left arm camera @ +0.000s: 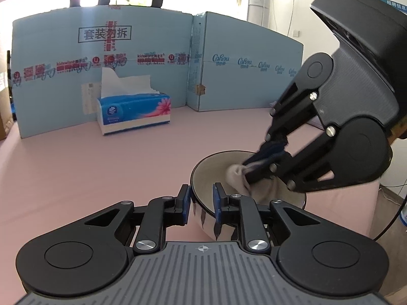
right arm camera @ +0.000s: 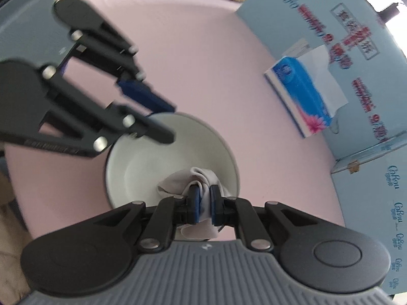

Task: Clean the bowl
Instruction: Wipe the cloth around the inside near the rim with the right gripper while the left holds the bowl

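A metal bowl (left arm camera: 203,218) with a pale inside stands on the pink table. My left gripper (left arm camera: 202,200) is shut on its near rim, one blue pad outside the wall and one inside. In the right wrist view the bowl (right arm camera: 152,157) lies below, with the left gripper (right arm camera: 166,120) clamped on its far-left rim. My right gripper (right arm camera: 204,200) is shut on a crumpled pale cloth (right arm camera: 178,180) that rests against the bowl's inner wall. From the left wrist view the right gripper (left arm camera: 254,171) reaches down into the bowl from the right, pressing the cloth (left arm camera: 236,175) against the inside.
A blue tissue box (left arm camera: 133,113) with a sheet sticking up stands at the back of the table, in front of light-blue cardboard panels (left arm camera: 127,50). The same tissue box (right arm camera: 297,94) shows at the right in the right wrist view. The table's right edge (left arm camera: 374,190) runs just past the bowl.
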A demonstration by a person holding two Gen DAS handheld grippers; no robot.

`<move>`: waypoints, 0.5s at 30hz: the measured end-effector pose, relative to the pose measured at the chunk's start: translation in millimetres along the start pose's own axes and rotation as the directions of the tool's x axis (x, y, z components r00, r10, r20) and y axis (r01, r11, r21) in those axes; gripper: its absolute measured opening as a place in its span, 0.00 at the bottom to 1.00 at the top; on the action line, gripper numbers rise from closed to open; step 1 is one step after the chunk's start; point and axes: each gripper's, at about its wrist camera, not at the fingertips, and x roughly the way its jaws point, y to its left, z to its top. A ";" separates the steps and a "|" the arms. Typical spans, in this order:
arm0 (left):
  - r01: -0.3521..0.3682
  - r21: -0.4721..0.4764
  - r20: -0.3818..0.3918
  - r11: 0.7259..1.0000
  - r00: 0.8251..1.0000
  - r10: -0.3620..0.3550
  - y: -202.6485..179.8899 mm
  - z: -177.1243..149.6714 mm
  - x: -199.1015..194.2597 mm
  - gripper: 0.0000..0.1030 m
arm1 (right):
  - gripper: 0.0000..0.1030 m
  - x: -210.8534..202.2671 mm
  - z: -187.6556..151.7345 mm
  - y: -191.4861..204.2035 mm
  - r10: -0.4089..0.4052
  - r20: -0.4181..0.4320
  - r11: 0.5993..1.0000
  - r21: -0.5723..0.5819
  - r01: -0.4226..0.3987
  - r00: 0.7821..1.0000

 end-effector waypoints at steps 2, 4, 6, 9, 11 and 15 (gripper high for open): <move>0.002 0.000 0.000 1.000 1.000 -0.002 0.2 0.0 -0.1 0.24 | 0.08 -0.1 2.2 -2.4 -0.010 0.031 1.000 0.023 0.009 0.999; 0.002 -0.001 0.001 1.000 1.000 -0.002 0.1 -0.1 -0.2 0.24 | 0.08 -0.1 4.3 -3.7 -0.008 0.054 0.999 0.042 0.006 0.998; 0.003 -0.004 0.000 1.000 1.000 -0.003 0.2 0.1 -0.1 0.24 | 0.08 1.7 6.2 -6.2 0.004 0.085 0.997 0.077 -0.011 0.996; 0.009 -0.015 0.000 1.000 1.000 -0.009 1.9 -0.1 -0.8 0.25 | 0.08 3.0 2.3 -10.2 0.026 0.129 0.989 0.142 -0.044 0.991; 0.015 -0.024 0.008 1.000 1.000 -0.014 3.2 -0.4 -3.7 0.24 | 0.08 0.1 -2.4 -12.8 0.031 0.144 0.982 0.177 -0.057 0.989; 0.017 -0.042 0.021 0.999 1.000 -0.016 6.4 -1.2 -8.2 0.24 | 0.08 -8.1 -13.1 -19.3 0.018 0.176 0.965 0.255 -0.064 0.984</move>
